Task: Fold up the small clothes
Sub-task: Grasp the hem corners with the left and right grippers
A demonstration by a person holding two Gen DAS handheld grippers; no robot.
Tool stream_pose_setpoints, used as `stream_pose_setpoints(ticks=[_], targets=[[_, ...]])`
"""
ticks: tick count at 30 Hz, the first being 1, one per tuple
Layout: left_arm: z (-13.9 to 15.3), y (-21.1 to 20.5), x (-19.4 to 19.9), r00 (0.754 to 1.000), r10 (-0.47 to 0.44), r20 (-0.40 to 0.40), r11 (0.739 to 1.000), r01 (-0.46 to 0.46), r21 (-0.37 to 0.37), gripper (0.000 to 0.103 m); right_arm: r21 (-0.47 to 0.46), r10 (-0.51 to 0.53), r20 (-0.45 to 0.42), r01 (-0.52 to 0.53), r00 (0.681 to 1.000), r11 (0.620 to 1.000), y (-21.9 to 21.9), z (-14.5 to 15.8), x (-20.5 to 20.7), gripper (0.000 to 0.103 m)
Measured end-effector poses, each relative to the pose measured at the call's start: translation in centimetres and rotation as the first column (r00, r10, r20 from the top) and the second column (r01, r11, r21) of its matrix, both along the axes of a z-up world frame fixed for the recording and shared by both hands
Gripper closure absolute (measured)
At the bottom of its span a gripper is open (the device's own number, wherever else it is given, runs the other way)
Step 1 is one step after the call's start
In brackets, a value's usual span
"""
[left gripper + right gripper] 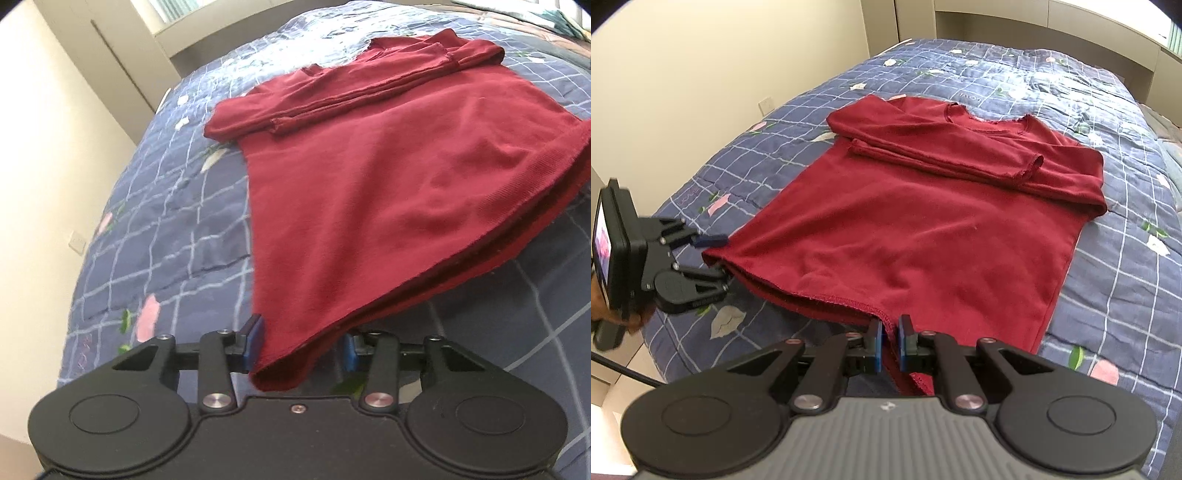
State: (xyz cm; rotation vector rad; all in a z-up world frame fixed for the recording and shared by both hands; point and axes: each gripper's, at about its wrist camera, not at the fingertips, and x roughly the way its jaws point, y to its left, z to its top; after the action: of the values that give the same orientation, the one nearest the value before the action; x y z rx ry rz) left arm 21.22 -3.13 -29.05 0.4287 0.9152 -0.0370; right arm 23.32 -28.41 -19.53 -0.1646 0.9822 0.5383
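A dark red long-sleeved shirt (923, 229) lies flat on the bed, both sleeves folded across its chest; it also shows in the left wrist view (388, 177). My left gripper (301, 345) has its blue pads apart around the shirt's bottom left hem corner, which drapes between them. In the right wrist view the left gripper (718, 258) sits at that same corner. My right gripper (889, 343) is nearly closed, pinching the bottom hem near its right part between the blue pads.
The bed has a blue checked quilt (1115, 288) with pink and white flowers. A cream wall (701, 74) with a socket runs along the left side. Wardrobe doors and a window ledge (1034, 33) stand behind the bed's far end.
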Motion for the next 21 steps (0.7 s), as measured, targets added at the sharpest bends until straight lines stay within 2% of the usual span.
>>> stream_pose_setpoints(ticks=[2, 3, 4, 12, 17, 21], targets=[[0.2, 0.2, 0.0, 0.999, -0.035, 0.008, 0.999, 0.035, 0.001, 0.07, -0.006, 0.002, -0.005, -0.002, 1.0, 1.0, 0.0, -0.3, -0.3, 0.093], [0.2, 0.1, 0.0, 0.998, -0.055, 0.005, 0.998, 0.055, -0.008, 0.089, -0.011, 0.005, -0.007, -0.005, 1.0, 1.0, 0.0, -0.5, -0.5, 0.093], [0.3, 0.2, 0.1, 0.997, -0.076, 0.0, 0.997, 0.076, -0.021, 0.097, -0.013, 0.008, -0.007, -0.008, 1.0, 1.0, 0.0, -0.7, -0.6, 0.093], [2.3, 0.1, -0.7, 0.992, -0.118, 0.03, 0.992, 0.119, -0.029, 0.099, -0.06, 0.054, -0.008, -0.055, 0.998, 0.997, 0.1, -1.2, -2.2, 0.097], [4.5, 0.3, -1.6, 0.99, -0.13, 0.06, 0.99, 0.132, -0.039, 0.099, -0.098, 0.104, 0.0, -0.104, 0.995, 0.99, 0.3, -0.5, -3.9, 0.098], [6.5, 0.1, -3.2, 0.985, -0.164, 0.052, 0.985, 0.166, -0.049, 0.099, -0.094, 0.094, -0.004, -0.094, 0.996, 0.991, -0.2, 0.6, -4.9, 0.098]])
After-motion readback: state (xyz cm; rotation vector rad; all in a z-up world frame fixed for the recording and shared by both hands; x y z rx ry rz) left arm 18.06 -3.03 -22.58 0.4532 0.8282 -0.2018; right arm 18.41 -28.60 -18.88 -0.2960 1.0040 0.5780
